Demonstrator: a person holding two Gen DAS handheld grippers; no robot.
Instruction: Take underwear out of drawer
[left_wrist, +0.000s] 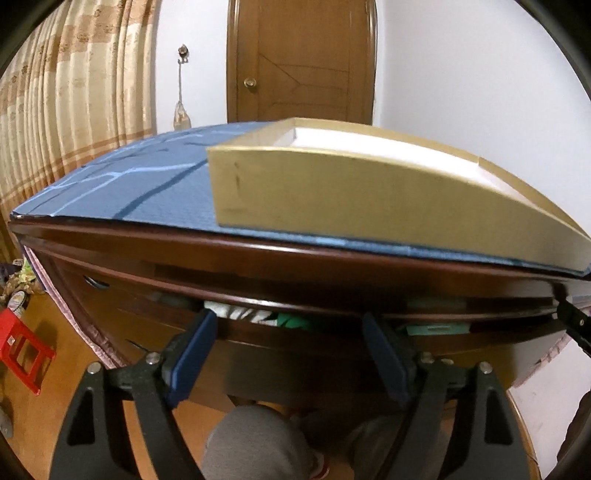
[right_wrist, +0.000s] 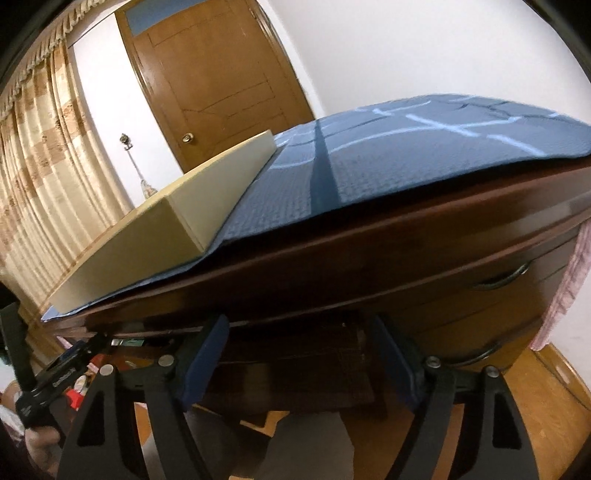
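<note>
Underwear (left_wrist: 255, 315), soft folds of striped white and green cloth, lies in the barely opened drawer (left_wrist: 295, 332) under the dark polished wooden lip. My left claw (left_wrist: 291, 325) gapes empty at that slit; my right claw (right_wrist: 299, 332) gapes empty too. Above, a boxy tan tray (left_wrist: 369, 192) sits on the woven blue mat (right_wrist: 406, 166).

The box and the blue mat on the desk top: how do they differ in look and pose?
The box is tan cardboard with raised walls and a white inside; the blue mat is a flat sheet with pale and dark lines. The box stands on the mat and covers only part of it; the mat spreads over most of the desk top. Both reach close to the desk's front edge, above the partly open drawer.
</note>
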